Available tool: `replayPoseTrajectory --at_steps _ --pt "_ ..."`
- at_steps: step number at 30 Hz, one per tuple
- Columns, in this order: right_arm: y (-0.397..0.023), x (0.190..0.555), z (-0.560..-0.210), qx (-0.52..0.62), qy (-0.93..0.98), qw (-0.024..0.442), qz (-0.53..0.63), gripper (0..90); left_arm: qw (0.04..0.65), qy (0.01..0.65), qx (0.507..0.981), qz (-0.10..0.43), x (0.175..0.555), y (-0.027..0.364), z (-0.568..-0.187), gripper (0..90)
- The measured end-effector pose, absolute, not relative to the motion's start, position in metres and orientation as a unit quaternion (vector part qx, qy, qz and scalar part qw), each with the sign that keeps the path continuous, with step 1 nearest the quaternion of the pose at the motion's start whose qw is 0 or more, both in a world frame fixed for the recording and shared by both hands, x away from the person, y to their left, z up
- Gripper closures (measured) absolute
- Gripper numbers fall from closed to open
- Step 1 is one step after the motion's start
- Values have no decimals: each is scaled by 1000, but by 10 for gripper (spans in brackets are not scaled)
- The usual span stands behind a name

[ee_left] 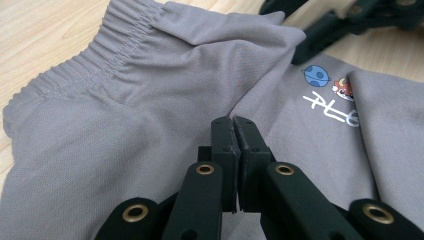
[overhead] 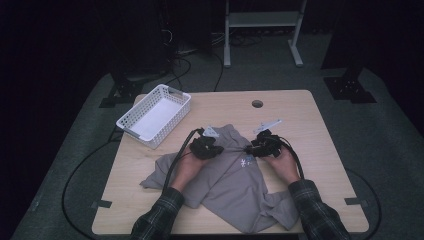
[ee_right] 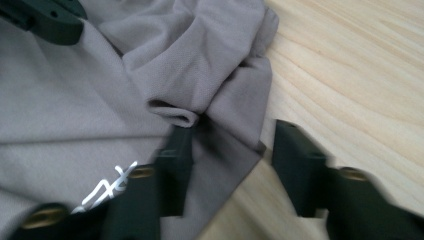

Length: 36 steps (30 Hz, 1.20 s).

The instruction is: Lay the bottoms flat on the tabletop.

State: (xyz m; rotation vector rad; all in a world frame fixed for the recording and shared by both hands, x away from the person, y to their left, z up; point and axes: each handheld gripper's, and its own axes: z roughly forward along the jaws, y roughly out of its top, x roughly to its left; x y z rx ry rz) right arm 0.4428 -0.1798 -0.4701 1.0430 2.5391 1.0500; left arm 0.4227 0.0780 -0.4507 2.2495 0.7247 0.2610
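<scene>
Shorts [overhead: 235,175] flat, waistband [ee_left: 85,65] toward table's far edge.

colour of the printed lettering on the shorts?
White, on the grey shorts, beside a small blue planet print. It shows best in the left gripper view.

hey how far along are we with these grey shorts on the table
Early on. Done: the grey shorts lie on the table, still rumpled. In hand: the left gripper is pinched shut on a fold below the waistband, while the right gripper straddles the fabric's edge with its jaws apart, not gripping yet. Left: probably smoothing and folding; the white basket holds no shorts yet.
</scene>
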Motion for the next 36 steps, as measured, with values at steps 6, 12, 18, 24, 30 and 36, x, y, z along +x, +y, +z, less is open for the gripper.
replayPoseTrajectory --at_steps 6,12,18,24,30,36 --pt "-179 445 -471 350 860 97 358 859 379 287 874 100 422 79 -450 885" --pt "-185 441 -462 350 857 85 369 877 393 285 869 99 420 79 -445 889" --pt "-201 433 -450 355 851 96 375 877 421 274 859 96 414 73 -432 889" --pt "-220 431 -443 369 841 103 382 877 443 270 849 100 409 69 -423 889" --pt "-239 427 -423 377 822 113 413 878 483 277 824 107 407 80 -405 889" --pt "-243 422 -410 373 814 122 429 879 504 286 806 124 404 97 -389 889"
